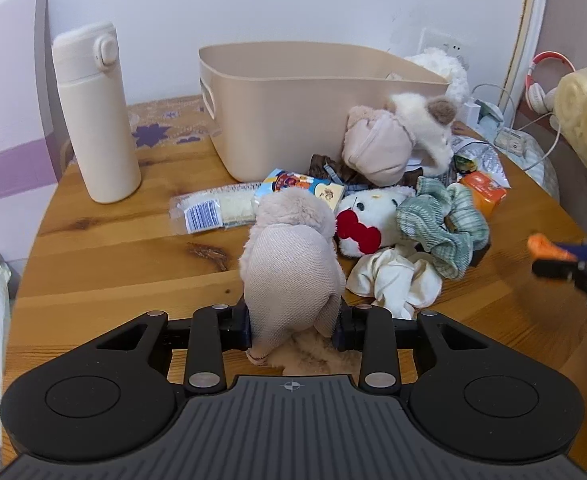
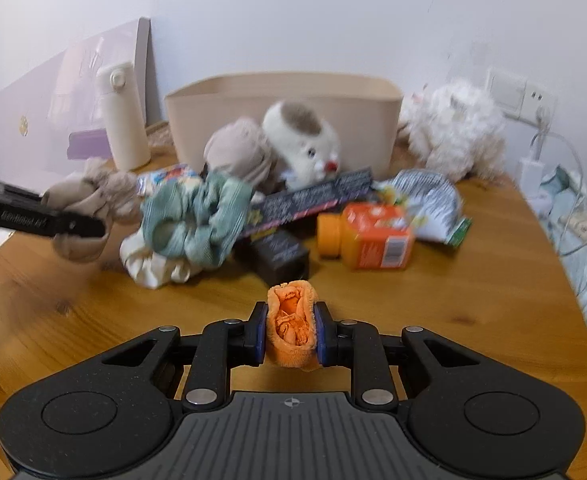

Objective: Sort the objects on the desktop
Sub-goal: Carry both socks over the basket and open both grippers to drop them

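**Both tools clamped on soft items above the cluttered surface**

Left wrist view: the left tool [image 1: 293,326] has its jaws drawn in tight on a beige plush slipper [image 1: 289,268], the pads pressing its knit heel from either side while the furry toe points away toward the pile. Beyond it on the wooden surface [image 1: 113,264] lie a white plush toy with a red bow [image 1: 367,222], a green scrunchie [image 1: 443,222], a cream cloth [image 1: 393,284], a wrapped packet with a barcode [image 1: 213,208] and a small colourful box [image 1: 303,188]. A second beige slipper [image 1: 377,148] and a white furry slipper [image 1: 423,128] lean against the beige storage bin [image 1: 293,108], which stands at the back. A cream flask [image 1: 93,112] stands upright to the left of the bin, well apart from the pile. At the right edge the right tool [image 1: 549,252] shows blurred, with something orange at its tip.

Right wrist view: the right tool [image 2: 289,334] is closed narrowly on an orange rolled cloth item [image 2: 291,328], squeezed between the blue pads and held clear of the surface [image 2: 473,280]. Ahead sit an orange bottle [image 2: 367,236] on its side, a black box [image 2: 281,256], the green scrunchie [image 2: 195,220] on the cream cloth [image 2: 153,266], and the bin [image 2: 285,120] behind. At the left, the left tool [image 2: 53,216] appears blurred, gripping the beige slipper [image 2: 89,204].
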Tool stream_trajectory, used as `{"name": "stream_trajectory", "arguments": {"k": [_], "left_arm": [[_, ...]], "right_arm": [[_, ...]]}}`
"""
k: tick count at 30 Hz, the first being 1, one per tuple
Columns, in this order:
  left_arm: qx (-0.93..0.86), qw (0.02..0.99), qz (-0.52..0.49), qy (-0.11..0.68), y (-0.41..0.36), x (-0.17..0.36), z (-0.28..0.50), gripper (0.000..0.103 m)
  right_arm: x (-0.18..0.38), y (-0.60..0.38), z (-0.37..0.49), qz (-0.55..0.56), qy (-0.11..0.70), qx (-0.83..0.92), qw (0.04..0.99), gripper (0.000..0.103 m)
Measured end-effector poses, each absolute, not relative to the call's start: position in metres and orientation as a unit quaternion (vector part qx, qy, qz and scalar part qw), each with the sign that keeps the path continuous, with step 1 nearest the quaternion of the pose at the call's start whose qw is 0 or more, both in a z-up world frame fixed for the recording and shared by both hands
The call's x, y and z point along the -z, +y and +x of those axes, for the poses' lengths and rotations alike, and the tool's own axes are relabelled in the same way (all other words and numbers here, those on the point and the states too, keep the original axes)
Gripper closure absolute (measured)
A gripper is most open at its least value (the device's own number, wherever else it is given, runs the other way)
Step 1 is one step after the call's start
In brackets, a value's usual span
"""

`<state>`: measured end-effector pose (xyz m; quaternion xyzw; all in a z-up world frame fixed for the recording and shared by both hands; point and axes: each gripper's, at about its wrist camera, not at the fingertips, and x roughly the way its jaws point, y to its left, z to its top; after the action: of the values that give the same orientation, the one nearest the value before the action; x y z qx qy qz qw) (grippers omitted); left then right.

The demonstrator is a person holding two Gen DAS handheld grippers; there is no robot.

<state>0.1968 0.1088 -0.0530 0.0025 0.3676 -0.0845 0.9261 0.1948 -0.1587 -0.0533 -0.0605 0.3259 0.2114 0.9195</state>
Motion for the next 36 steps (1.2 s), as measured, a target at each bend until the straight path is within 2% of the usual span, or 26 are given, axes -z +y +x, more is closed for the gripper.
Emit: {"name": "stream_trajectory", "arguments": {"k": [20,29,36], "left_arm": [[0.064,0.964,0.094,0.242,0.088,-0.050,0.208,0.068],[0.060,0.970,0.099,0.213,0.076,-0.077,0.265,0.068],[0.024,0.972,0.106,0.210,0.068,-0.073,0.324,0.068]], "right_arm": [[-0.050,-0.177,0.229,-0.094,0.214,-0.173,0.957,0.081],[-0.079,-0.153,0.272,-0.136,0.190,-0.171,0.957,0.081],[-0.090,-0.132,0.325,-0.129,0.192,-0.173,0.957,0.081]]}}
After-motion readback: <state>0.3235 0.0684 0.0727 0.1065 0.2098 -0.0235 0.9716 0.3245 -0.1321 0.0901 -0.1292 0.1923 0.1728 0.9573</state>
